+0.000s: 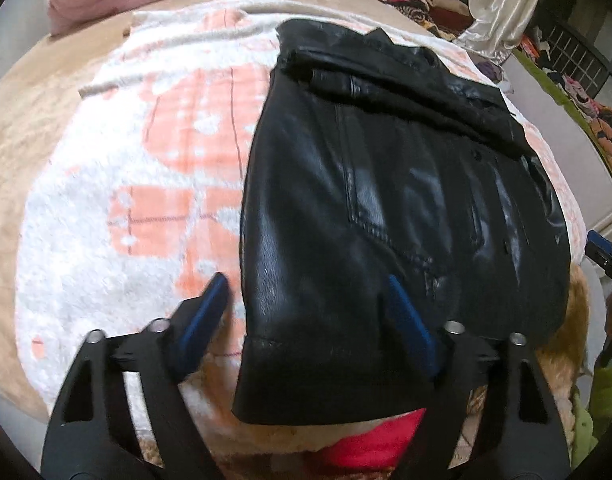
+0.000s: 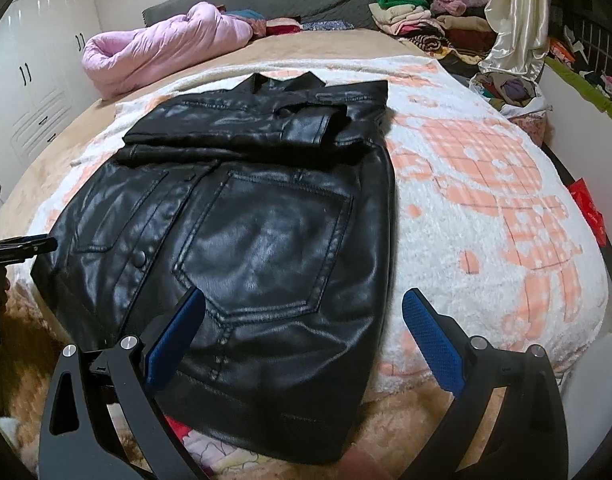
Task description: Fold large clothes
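Covering most of the bed (image 2: 226, 46), a white fleece blanket (image 2: 485, 248) with orange checked figures lies over a tan cover, and on it rests the black leather jacket (image 2: 266, 232). The jacket lies flat, front up, its sleeves folded across the chest as a band just below the collar (image 2: 282, 80). Its long axis runs from the hem at the near edge of the bed, closest to both cameras, up to the collar at the far end, pointing toward the pink quilt (image 2: 166, 48) and the grey headboard. A large patch pocket (image 2: 266, 248) sits on the panel seen in the right wrist view, with a snap button just beside it on the placket.

Beyond the blanket, a heap of folded clothes (image 2: 417, 16) is stacked at the far right corner of the bed, near a cream satin cloth hanging down.

Nearest the lens, the left gripper (image 1: 306, 292) has its jaws partly open, straddling the jacket's left lower edge: one blue pad is over the blanket beside the leather, the other over the leather itself. Neither pad visibly presses the jacket, and nothing is gripped. The right gripper (image 2: 304, 308) has its jaws wide apart, over the jacket's right lower corner, one pad above the pocket, the other above bare blanket; it holds nothing.
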